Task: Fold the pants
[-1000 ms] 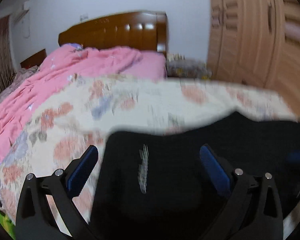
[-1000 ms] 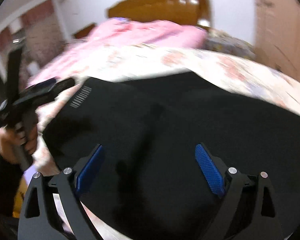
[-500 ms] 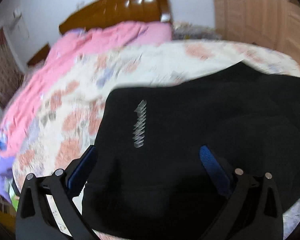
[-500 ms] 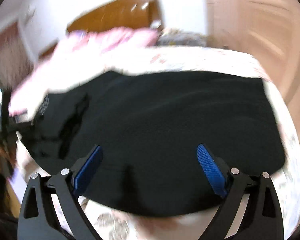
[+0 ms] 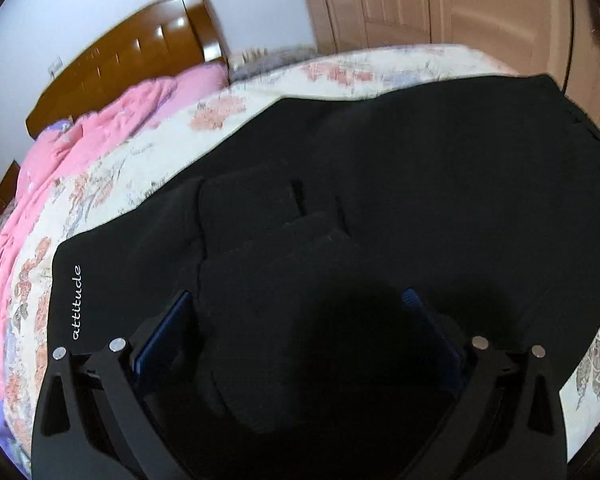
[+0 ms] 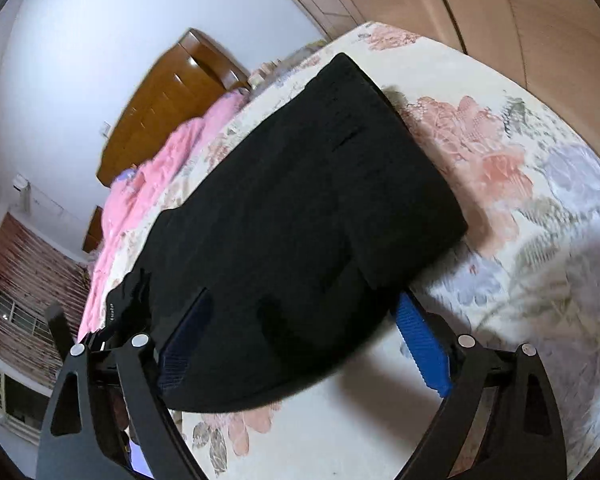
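Note:
Black pants (image 5: 400,184) with white "attitude" lettering lie spread flat on the floral bedspread; they also show in the right wrist view (image 6: 300,208). My left gripper (image 5: 296,320) is open, low over the near part of the pants, with nothing between its blue pads (image 5: 164,328). My right gripper (image 6: 300,332) is open over the near edge of the pants at their right end, holding nothing. The left gripper's black frame shows at the left of the right wrist view.
A floral bedspread (image 6: 520,208) covers the bed. A pink quilt (image 5: 80,148) lies bunched at the far left below a wooden headboard (image 5: 132,60). A wooden wardrobe (image 5: 460,4) stands at the right. The bed's near edge runs under the grippers.
Both grippers have come down closer over the pants. The right gripper has swung toward the right end of the pants. Both stay open.

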Action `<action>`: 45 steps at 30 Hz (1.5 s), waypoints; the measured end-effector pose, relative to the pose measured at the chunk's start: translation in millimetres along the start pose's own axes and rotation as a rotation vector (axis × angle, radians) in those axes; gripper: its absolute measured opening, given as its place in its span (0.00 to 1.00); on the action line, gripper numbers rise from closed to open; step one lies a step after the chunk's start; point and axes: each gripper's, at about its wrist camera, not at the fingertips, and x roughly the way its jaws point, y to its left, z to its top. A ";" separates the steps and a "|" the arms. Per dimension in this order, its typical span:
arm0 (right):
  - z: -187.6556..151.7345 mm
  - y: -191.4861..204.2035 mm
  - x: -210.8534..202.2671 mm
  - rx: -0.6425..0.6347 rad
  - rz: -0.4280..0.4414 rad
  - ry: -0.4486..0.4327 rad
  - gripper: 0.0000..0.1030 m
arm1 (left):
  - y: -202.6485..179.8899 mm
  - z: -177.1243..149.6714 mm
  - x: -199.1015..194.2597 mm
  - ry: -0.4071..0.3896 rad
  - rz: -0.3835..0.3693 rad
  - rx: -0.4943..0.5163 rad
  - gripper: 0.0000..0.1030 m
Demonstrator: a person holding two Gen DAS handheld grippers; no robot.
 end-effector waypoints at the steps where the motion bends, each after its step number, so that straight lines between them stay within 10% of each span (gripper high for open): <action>1: 1.3 1.5 1.3 0.006 -0.004 0.014 0.87 | 1.4 0.4 1.4 0.003 -0.005 -0.005 0.99; 20: -6.6 -29.2 2.8 0.190 0.028 -0.056 0.42 | 4.4 2.9 3.1 0.019 -0.002 -0.013 0.99; 34: -16.8 16.4 -14.5 -0.039 -0.086 -0.242 0.21 | 5.9 15.2 -1.2 0.095 -0.020 -0.006 0.98; 45: -31.7 80.7 -12.4 -0.400 -0.297 -0.357 0.18 | -65.0 156.5 -28.2 0.110 -0.457 0.043 0.98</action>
